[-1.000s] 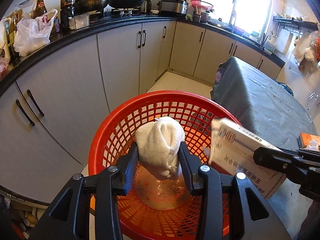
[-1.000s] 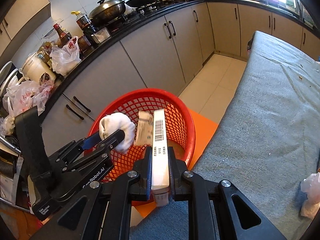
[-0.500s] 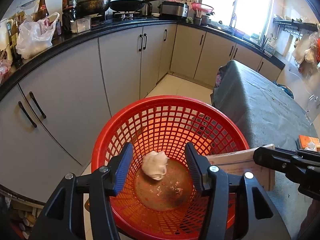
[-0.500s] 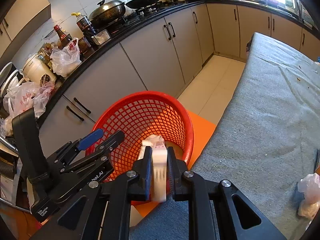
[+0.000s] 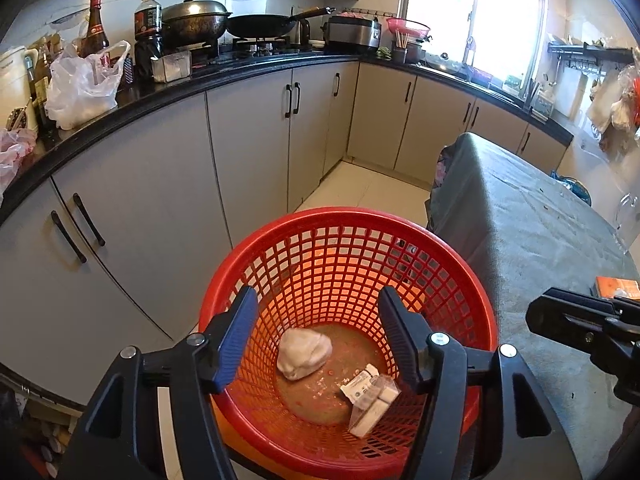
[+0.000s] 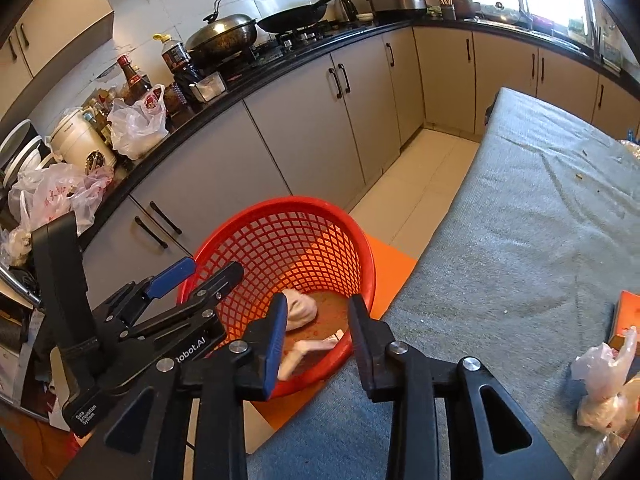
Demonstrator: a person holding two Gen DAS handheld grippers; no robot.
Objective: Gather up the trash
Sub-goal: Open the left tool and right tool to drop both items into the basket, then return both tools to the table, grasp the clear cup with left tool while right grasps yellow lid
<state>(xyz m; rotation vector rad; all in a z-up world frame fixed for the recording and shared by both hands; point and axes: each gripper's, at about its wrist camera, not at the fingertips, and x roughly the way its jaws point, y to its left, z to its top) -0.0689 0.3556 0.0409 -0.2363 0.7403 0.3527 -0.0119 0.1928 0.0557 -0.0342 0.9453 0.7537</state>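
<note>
- Left gripper [image 5: 314,342]: jaws parted, nothing between the pads; they have just been opening. It is held over the red basket [image 5: 240,268], angled down into it.
- Right gripper [image 6: 316,330]: jaws narrowly parted, empty; they too have just been opening. It is pitched down at the basket's near rim, above the edge of the grey-clothed worktop [image 6: 520,240].
- White wad [image 5: 304,354] is seen lying on the basket floor, left of centre. Judged soft and light.
- Small carton [image 5: 370,400] is seen tilted on the basket floor, right and near of the wad, just beside it. Judged light and stiff.
- Basket stands on the floor between the cabinets on the left and the worktop on the right.
- Trash left on the worktop: crumpled clear bag [image 6: 602,376] at the near right, orange box [image 6: 626,316] just beyond it.
- Bag judged flimsy, slippery and near weightless; best pinched at a bunched fold, not on flat film.
- Box judged light and rigid, but crushable; best gripped across its narrow sides.
- Right gripper is the nearer of the two to both items.
</note>
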